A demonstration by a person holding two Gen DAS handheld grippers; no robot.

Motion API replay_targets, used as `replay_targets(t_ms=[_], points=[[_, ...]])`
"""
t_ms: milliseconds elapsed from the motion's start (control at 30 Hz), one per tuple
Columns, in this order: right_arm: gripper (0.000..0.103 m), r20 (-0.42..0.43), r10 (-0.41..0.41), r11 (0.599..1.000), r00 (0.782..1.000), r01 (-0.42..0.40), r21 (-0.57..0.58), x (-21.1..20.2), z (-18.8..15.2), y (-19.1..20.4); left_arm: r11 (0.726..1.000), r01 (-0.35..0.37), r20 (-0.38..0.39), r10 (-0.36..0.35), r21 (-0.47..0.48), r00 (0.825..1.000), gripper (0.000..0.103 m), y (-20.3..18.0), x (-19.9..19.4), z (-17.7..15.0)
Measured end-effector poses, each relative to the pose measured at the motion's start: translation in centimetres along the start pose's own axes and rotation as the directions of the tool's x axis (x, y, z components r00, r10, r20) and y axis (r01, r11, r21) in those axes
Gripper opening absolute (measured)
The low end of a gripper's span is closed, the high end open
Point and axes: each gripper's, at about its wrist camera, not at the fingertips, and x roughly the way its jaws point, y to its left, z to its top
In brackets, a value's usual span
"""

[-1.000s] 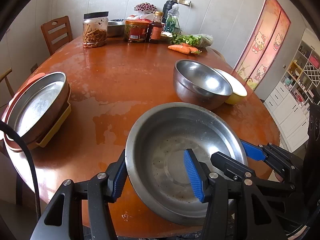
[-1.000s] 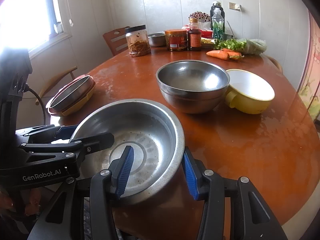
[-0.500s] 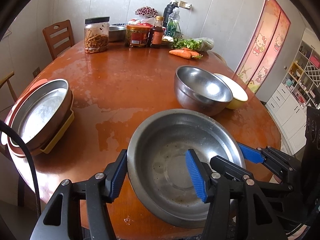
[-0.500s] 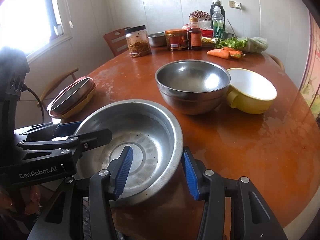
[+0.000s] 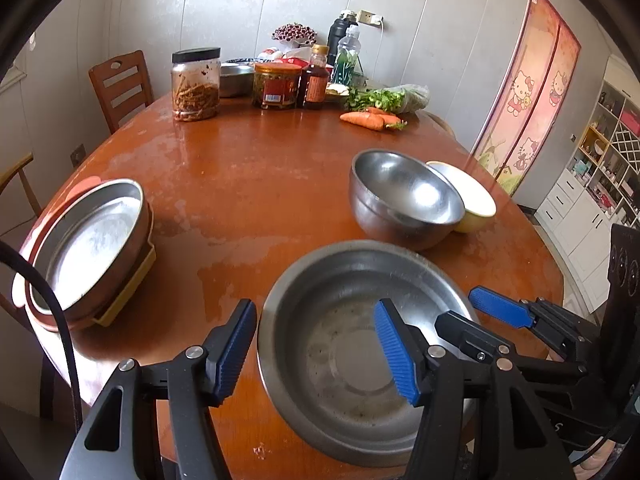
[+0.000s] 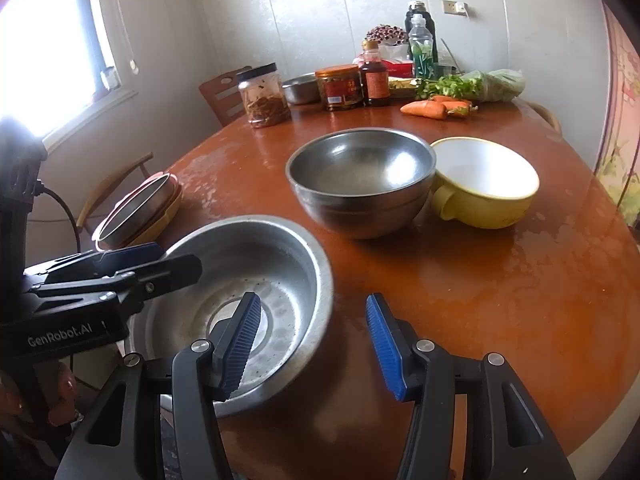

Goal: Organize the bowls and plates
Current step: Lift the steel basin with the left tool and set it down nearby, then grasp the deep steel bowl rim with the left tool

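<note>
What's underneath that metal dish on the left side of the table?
The metal dish tops a stack: a reddish-brown plate, then a yellow tray. Anything lower is covered.

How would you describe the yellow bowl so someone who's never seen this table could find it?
On the round wooden table, look toward the right side, past the deep steel bowl. The yellow bowl sits touching it, the only one with a white inside and a handle.
</note>
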Motion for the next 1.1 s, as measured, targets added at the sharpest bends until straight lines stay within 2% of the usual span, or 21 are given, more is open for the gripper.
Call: replay_targets(t_ms=[400,567,700,767,1100], points=[[0.057,0.042,-0.022,0.999,0.999,0.019,0.050,-0.1,2.3,-2.6,0.999,0.006,0.023,-0.007,0.051,1.000,0.062,-1.1,1.2,4.1],[0.057,0.053,-0.032,0.996,0.998,0.028,0.081,0.7,3.9,-3.7,0.999,0.035,-0.012,-0.034,0.037,0.999,0.062,-0.9,3.3,6.3],[0.057,0.054,-0.034,0.995,0.998,0.029,0.098,1.6,5.1,-4.3,0.999,0.029,-0.036,-0.027,0.046,0.999,0.062,-1.2,4.9,7.9],[0.062,0.051,-0.029,0.993,0.998,0.023,0.115,2.1,5.6,-4.7,0.997,0.026,-0.044,-0.023,0.068,0.999,0.063,-1.7,5.7,8.8],[0.063,0.027,-0.030,0.989,0.999,0.026,0.143,3.4,7.5,-5.7,0.995,0.026,-0.111,-0.015,0.098,0.994,0.065,-2.9,9.5,11.4]])
